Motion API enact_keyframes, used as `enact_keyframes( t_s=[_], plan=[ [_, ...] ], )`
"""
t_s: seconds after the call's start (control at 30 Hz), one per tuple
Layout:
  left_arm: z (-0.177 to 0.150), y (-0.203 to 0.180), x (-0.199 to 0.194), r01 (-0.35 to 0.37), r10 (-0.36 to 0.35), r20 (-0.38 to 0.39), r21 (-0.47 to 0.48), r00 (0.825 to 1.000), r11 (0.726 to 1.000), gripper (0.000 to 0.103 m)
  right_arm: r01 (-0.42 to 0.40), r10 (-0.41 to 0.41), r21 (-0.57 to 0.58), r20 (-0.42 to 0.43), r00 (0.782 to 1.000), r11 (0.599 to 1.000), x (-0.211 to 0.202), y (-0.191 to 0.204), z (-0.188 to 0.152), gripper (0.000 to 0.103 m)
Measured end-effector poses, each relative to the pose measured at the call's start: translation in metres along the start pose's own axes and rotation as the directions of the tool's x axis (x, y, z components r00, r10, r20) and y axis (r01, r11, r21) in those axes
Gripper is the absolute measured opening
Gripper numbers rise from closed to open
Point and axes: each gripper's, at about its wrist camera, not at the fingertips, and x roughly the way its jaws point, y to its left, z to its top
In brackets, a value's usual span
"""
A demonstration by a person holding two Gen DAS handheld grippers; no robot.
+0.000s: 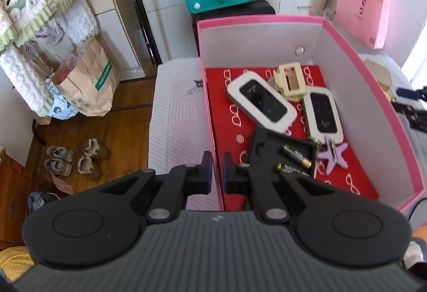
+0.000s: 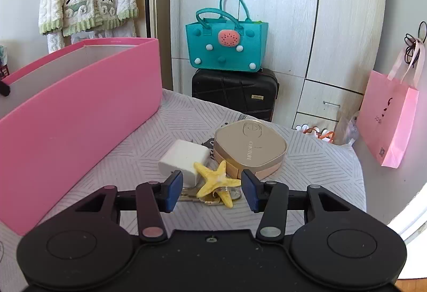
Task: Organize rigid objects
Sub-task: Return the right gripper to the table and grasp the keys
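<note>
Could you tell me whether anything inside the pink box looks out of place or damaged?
Yes: the black remote near the front of the pink box lies back-up with its cover off, its batteries exposed, one skewed in the bay. The other items lie jumbled, but none looks damaged.

Left gripper (image 1: 217, 172): pitched steeply down, jaws clamped, one finger (image 1: 204, 172) on each side of a thin upright edge. Right gripper (image 2: 212, 189): tilted down at a shallower angle, jaws parted about halfway, blue pads (image 2: 173, 190) touching nothing. Its fingertips also show at the left view's right edge.
</note>
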Motion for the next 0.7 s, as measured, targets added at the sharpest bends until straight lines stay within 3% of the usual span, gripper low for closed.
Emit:
enact_keyframes(
  t_s=[0.13, 0.3, 0.4, 0.47, 0.6, 0.7],
  plan=[
    [-0.004, -0.002, 0.001, -0.003, 0.003, 0.012, -0.002, 1.000, 1.000, 0.006, -0.014, 0.016, 0.056, -0.024, 1.000, 0.998, 0.009, -0.007, -0.002, 0.054],
    [-0.002, -0.001, 0.001, 0.003, -0.003, 0.008, 0.006, 1.000, 1.000, 0.006, 0.003, 0.000, 0.047, -0.059, 0.998, 0.999, 0.006, -0.004, -0.012, 0.052],
    [-0.001, -0.001, 0.001, 0.001, -0.001, 0.010, 0.014, 1.000, 1.000, 0.006, -0.004, 0.007, 0.043, -0.075, 0.997, 0.999, 0.001, -0.002, -0.018, 0.033],
    [-0.002, -0.001, 0.001, 0.003, -0.003, 0.014, 0.013, 1.000, 1.000, 0.006, -0.052, 0.056, 0.053, -0.085, 0.995, 0.997, -0.003, -0.001, -0.020, 0.014],
    [-0.003, 0.000, 0.001, 0.006, -0.006, 0.015, 0.011, 1.000, 1.000, 0.006, -0.106, 0.110, 0.041, -0.097, 0.989, 0.994, -0.011, 0.008, -0.021, 0.008],
    [-0.003, 0.000, 0.001, 0.005, -0.005, 0.015, 0.013, 1.000, 1.000, 0.006, -0.049, 0.049, 0.003, -0.063, 0.997, 0.999, -0.016, 0.017, -0.021, 0.013]
  ],
)
